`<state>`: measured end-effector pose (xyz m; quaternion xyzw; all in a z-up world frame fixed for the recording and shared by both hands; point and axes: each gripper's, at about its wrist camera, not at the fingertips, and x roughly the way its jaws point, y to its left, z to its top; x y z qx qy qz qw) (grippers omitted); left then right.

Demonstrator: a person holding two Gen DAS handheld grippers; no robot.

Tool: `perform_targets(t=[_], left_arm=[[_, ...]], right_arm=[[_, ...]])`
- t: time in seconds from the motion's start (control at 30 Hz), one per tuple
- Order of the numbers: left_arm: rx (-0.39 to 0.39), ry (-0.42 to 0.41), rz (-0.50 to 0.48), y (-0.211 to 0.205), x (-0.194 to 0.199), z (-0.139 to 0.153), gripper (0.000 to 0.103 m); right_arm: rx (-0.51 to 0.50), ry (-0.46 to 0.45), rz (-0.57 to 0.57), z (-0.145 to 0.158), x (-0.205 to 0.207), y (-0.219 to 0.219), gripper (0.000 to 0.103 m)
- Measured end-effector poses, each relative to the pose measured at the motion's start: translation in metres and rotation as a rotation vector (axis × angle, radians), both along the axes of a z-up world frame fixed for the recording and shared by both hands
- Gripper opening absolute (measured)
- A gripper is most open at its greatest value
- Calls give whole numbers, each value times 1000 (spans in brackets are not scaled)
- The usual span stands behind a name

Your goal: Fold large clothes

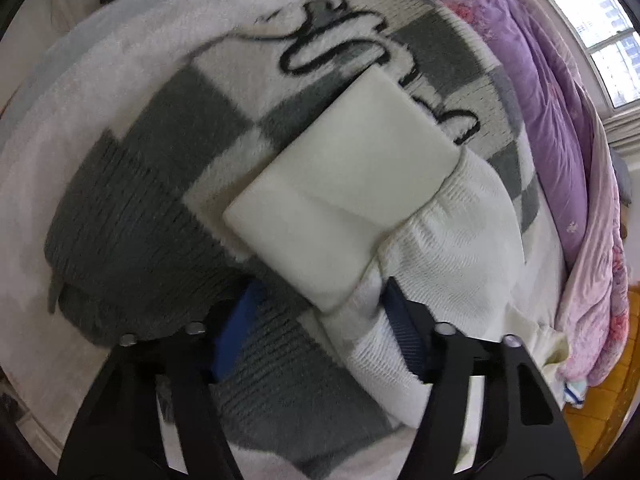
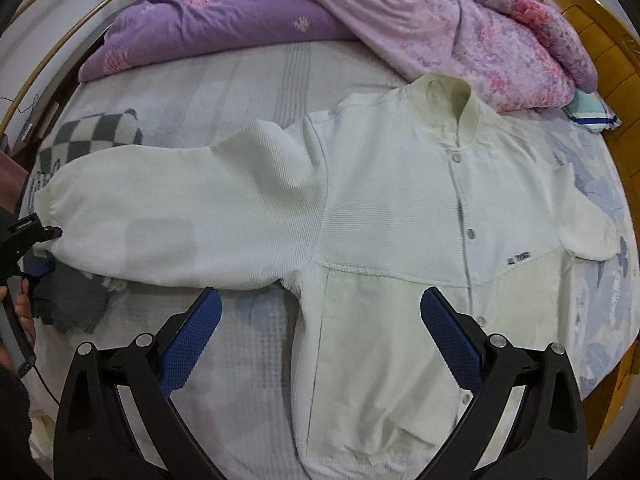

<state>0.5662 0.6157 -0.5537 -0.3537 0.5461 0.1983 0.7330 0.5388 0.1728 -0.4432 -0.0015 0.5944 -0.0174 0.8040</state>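
– Jacket [image 2: 400,200] first: where does it lie?
– Spread front-up on the bed [image 2: 248,92], white, with its stand-up collar [image 2: 448,92] toward the purple quilt [image 2: 224,16] bunched along the far side. The snap front [image 2: 471,233] is closed as far as I can see.

– And the sleeves?
– One sleeve [image 2: 180,216] stretches straight out to the left in the right wrist view. Its cuff [image 1: 340,200] rests on a checked grey-and-white knit [image 1: 160,160] that lies on the bed near that edge. The other sleeve is folded in short against the body, on the side by the wooden bed frame [image 2: 592,28].

– What is the left gripper [image 1: 323,283] doing?
– It points steeply down at the end of the outstretched sleeve. Its jaws stand partly apart, with the sleeve just behind the cuff between them. One blue pad lies against the white fabric. The other sits over the grey knit, apart from the sleeve, so I read no clamp on the cloth. A person's hand [image 2: 22,312] shows at the left edge of the right wrist view, on that gripper's handle.

– The right gripper [image 2: 320,294]?
– It is wide apart and holds nothing. It hangs over the lower left part of the jacket's body, near the armpit of the long sleeve. One finger is above bare sheet and the other above the front panel. Neither pad touches cloth that I can see.

– Anything else nearby?
– A window [image 1: 600,20] shows beyond the quilt in the left wrist view.
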Motion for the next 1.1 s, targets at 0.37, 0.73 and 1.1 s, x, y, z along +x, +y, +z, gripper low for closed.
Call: perform_targets(t=[0.37, 0.73, 1.1], left_arm=[[190, -165, -147, -35, -14, 84, 16], [375, -334, -249, -172, -6, 184, 16], [285, -429, -547, -483, 47, 191, 16]], right_arm=[[221, 154, 56, -108, 43, -7, 6], [421, 178, 152, -126, 48, -36, 5], [445, -28, -68, -59, 14, -301, 7]])
